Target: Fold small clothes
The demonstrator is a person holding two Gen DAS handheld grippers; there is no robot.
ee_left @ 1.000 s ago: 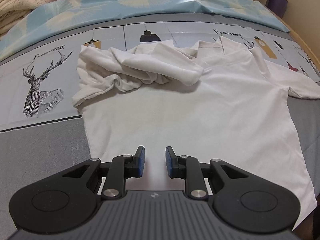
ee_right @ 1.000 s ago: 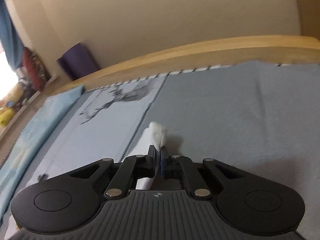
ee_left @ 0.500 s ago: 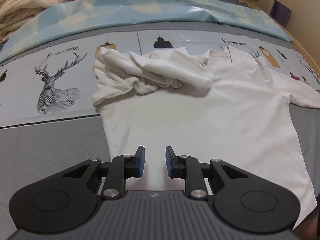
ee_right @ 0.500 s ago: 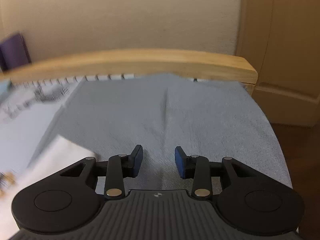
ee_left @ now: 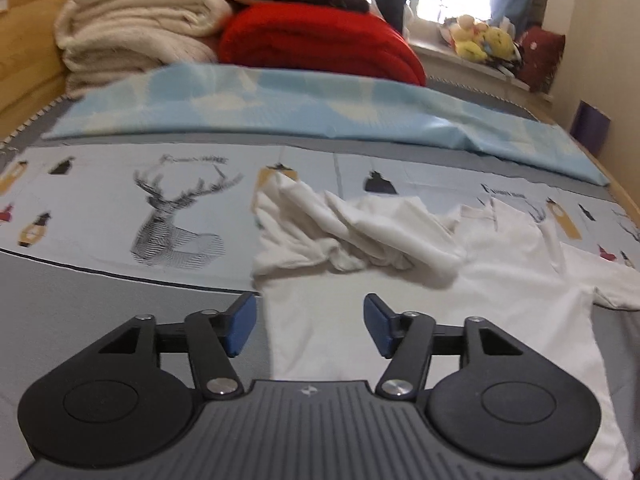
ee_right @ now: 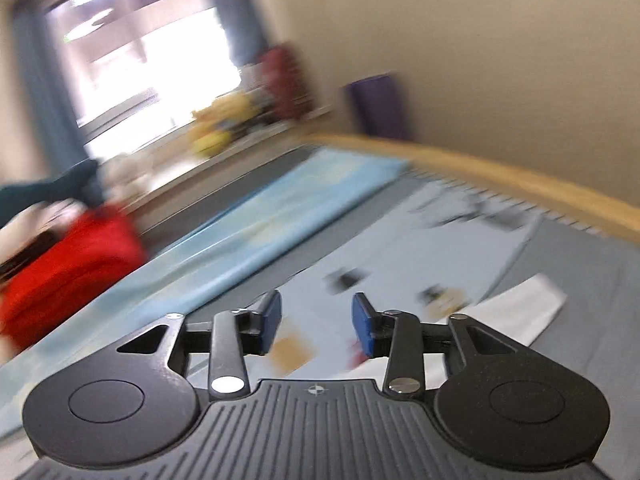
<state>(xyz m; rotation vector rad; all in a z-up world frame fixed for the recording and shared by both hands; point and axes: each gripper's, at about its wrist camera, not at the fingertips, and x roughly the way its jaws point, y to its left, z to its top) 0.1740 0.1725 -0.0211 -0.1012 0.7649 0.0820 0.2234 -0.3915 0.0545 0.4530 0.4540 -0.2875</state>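
Both pairs of fingers are opening, with nothing between them: the left gripper (ee_left: 306,326) hangs above the near part of the white T-shirt (ee_left: 420,304), and the right gripper (ee_right: 316,326) is in the air over the bed cover (ee_right: 580,280). This T-shirt lies spread on the deer-print cover, its left sleeve (ee_left: 340,232) folded inward and crumpled. Behind it are a light blue cloth (ee_left: 280,104) and a red blanket (ee_left: 320,48).

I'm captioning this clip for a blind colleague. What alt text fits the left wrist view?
A white T-shirt lies on a printed bedspread, one sleeve crumpled in a heap, the other spread flat. The left gripper hovers near it, jaws opening, nothing between them. Folded blankets are stacked behind.
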